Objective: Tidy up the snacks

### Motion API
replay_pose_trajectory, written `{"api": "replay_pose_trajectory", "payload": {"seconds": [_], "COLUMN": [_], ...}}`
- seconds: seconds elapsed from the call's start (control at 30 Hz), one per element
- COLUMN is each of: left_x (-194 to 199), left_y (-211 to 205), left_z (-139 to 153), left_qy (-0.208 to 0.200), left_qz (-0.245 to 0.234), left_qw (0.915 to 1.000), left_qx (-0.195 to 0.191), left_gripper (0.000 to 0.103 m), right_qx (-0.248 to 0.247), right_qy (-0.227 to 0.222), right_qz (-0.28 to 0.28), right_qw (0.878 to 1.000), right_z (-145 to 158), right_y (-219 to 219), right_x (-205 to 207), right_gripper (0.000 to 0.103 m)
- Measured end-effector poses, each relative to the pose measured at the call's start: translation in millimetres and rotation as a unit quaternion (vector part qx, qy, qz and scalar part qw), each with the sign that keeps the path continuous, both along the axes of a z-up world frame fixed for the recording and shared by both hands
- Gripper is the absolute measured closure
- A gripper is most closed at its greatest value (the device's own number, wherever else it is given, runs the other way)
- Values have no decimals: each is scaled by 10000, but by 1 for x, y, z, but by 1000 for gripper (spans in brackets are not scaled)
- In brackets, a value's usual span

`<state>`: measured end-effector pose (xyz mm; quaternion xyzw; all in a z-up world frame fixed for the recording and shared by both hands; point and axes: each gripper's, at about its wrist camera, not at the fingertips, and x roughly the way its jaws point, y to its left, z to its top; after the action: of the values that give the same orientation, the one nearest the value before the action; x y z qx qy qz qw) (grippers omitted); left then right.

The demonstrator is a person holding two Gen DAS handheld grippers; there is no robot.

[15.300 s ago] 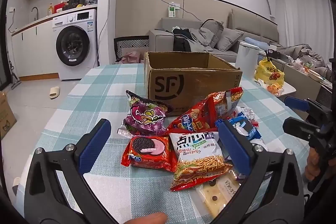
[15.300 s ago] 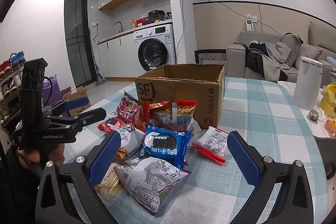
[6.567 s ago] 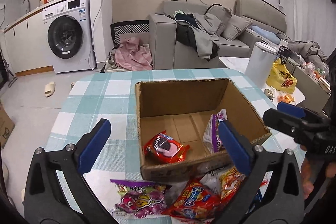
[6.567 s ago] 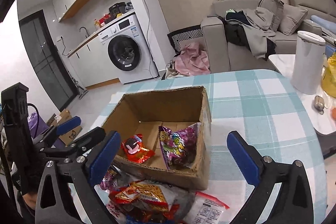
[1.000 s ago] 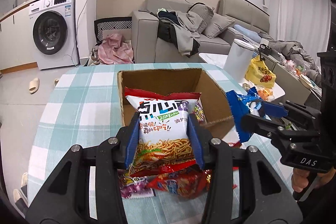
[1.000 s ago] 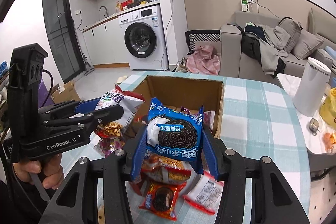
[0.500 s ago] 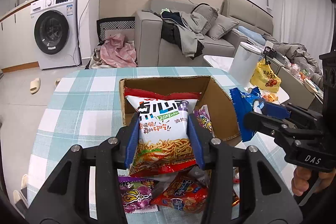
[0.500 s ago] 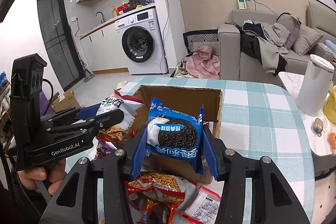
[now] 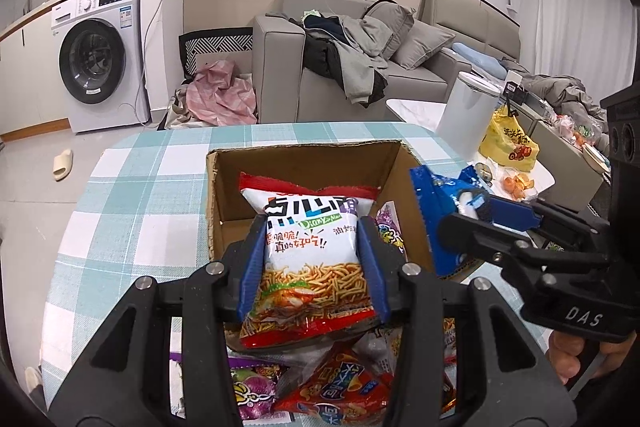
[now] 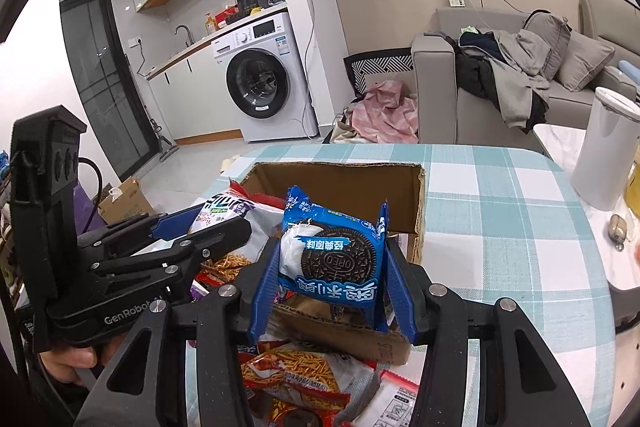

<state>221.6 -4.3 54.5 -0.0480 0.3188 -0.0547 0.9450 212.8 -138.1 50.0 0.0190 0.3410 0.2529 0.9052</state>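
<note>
My left gripper (image 9: 312, 267) is shut on a white and red noodle snack bag (image 9: 312, 251) and holds it over the open cardboard box (image 9: 308, 157). My right gripper (image 10: 332, 279) is shut on a blue Oreo pack (image 10: 332, 255) and holds it over the box's near right part (image 10: 418, 187). The right gripper with the blue pack also shows in the left wrist view (image 9: 460, 215). The left gripper with the noodle bag also shows in the right wrist view (image 10: 208, 231). A purple snack bag (image 9: 390, 231) lies inside the box.
Several loose snack bags lie on the checked tablecloth (image 9: 132, 195) in front of the box, among them a purple one (image 9: 252, 391) and a red one (image 9: 340, 387). A white canister (image 10: 604, 147) stands on a side table at the right.
Both grippers have moved forward with their packs, from before the box to over its opening. The box now looks closer in both views.
</note>
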Motion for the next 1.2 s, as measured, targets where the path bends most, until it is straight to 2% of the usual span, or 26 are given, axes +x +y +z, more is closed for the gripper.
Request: {"api": "replay_pose_trajectory", "payload": {"seconds": [0.6,0.67,0.7,0.73,0.77,0.83,0.93,1.03,1.2], "left_x": [29,26,23,19,15,5,-11,-30,-59], "left_y": [-11,-10,-9,-8,-7,-2,4,10,22], "left_z": [-24,-23,-22,-20,-18,-13,-7,-2,2], "left_qy": [315,324,293,220,170,39,-93,-304,-461], "left_qz": [-133,-120,-93,-41,-4,52,116,268,406], "left_qw": [9994,9994,9995,9997,9998,9999,9998,9989,9976], "left_qx": [78,60,80,104,115,109,165,249,323], "left_gripper": [60,46,41,33,25,21,14,1,1], "right_qx": [-183,-226,-238,-222,-194,-120,-157,-177,-196], "right_qy": [151,14,-38,-73,-80,-92,-155,-112,-117], "right_qz": [-101,-78,-92,-123,-136,-108,-120,-157,-290], "right_qw": [9997,9997,9997,9997,9997,9998,9997,9997,9993], "right_z": [-21,-17,-16,-14,-12,-9,-4,-4,-8], "right_y": [1,0,-1,-4,-6,-10,-17,-24,-39], "right_x": [21,16,14,12,10,6,-3,-12,-30], "right_gripper": [52,50,45,35,30,14,2,0,0]}}
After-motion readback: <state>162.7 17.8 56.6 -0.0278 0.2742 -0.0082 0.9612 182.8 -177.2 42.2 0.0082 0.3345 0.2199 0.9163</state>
